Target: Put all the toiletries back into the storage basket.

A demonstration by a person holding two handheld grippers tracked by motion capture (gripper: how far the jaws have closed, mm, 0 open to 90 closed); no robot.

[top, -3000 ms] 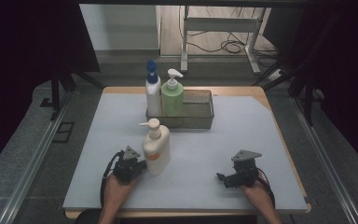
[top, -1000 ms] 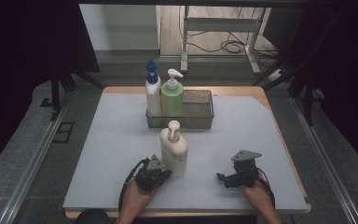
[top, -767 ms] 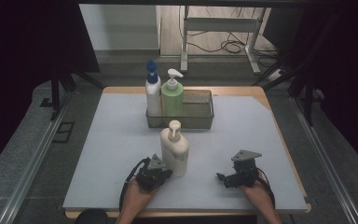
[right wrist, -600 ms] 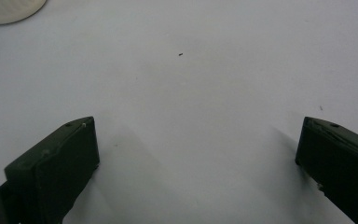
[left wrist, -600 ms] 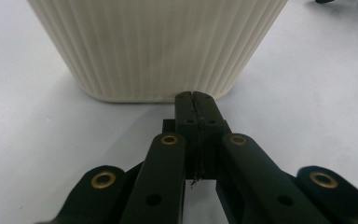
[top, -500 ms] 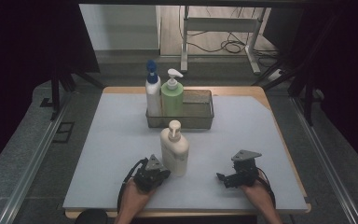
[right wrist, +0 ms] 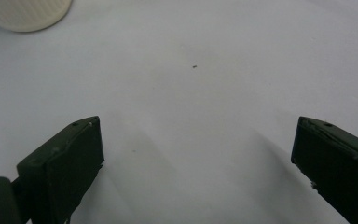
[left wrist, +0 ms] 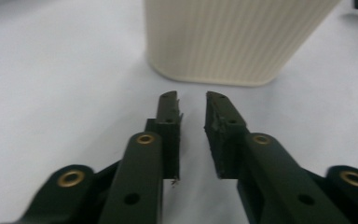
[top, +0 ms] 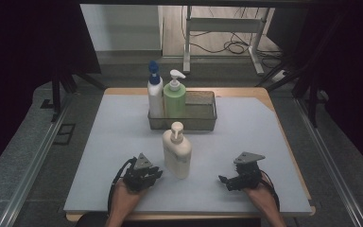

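Note:
A cream pump bottle stands upright on the grey mat, in front of the tray. My left gripper lies just to its left, a short way off. In the left gripper view its jaws have just been opening and stand a narrow gap apart with nothing between them; the bottle's ribbed base is right ahead. My right gripper rests near the front right, pointing left. Its jaws are spread wide over bare mat, with the bottle's base at the far top left.
A dark mesh tray sits at the back middle, holding a white bottle with a blue cap and a green pump bottle in its left half. The grey mat covers the wooden table. Dark curtains hang on both sides.
The left gripper, which was against the cream bottle's left side, has let it go and drawn back to the left. The bottle stays upright. The right gripper has not moved.

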